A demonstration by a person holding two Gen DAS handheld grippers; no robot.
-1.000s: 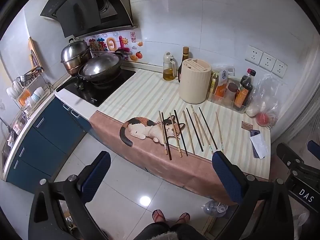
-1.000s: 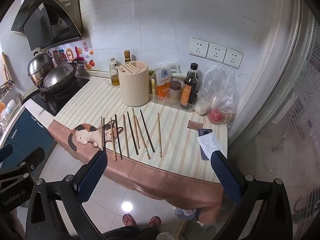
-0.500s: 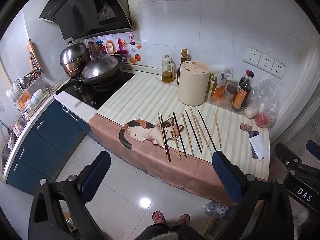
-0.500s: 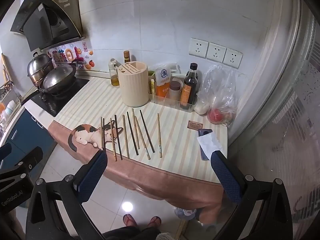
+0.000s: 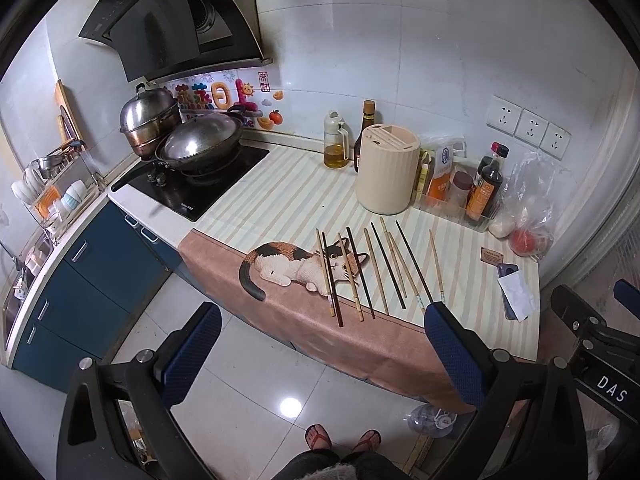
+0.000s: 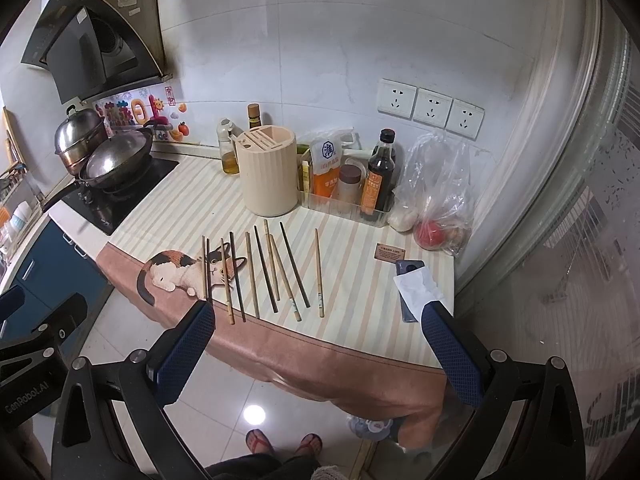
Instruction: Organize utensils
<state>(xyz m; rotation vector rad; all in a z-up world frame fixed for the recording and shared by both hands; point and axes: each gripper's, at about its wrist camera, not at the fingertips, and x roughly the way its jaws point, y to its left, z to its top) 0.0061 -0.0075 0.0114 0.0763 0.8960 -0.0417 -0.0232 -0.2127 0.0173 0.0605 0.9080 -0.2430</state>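
- Nearest to me, my sandalled feet (image 5: 342,438) stand on the glossy tiled floor (image 5: 248,364), below both tools.
- My left gripper (image 5: 320,354) hangs in the air short of the desk, its blue-padded fingers (image 5: 191,354) spread wide apart with nothing between them.
- My right gripper (image 6: 320,354) hangs the same way, fingers (image 6: 450,354) wide apart and holding nothing; from the left view its black frame shows at the right edge.
- A small plastic bottle (image 5: 434,418) lies on the floor under the desk's overhanging cloth.
- The desk (image 6: 352,248) carries a striped cloth with a pink hem and a printed calico cat (image 5: 296,266).
- The chopsticks (image 5: 380,268) lie loose near the front edge, side by side, roughly parallel and pointing away from me; some are pale wood, some dark. The leftmost few lie across the cat's head.
- One pale chopstick (image 6: 318,272) lies a little apart on the right of the row.
- Further right, a phone with white paper on it (image 6: 414,286) sits near the desk's right edge, a small brown card (image 6: 390,252) just behind it.
- Behind the row stands the beige slotted utensil holder (image 5: 386,170), upright and apart from the chopsticks.
- Beside it on the right, a clear tray of sauce bottles (image 6: 378,176) and a plastic bag (image 6: 438,196) holding something red.
- An oil bottle (image 5: 335,146) stands behind the holder on its left.
- Far left, a wok (image 5: 200,144) and a lidded steel pot (image 5: 150,118) sit on the black hob, under the range hood (image 5: 168,20).
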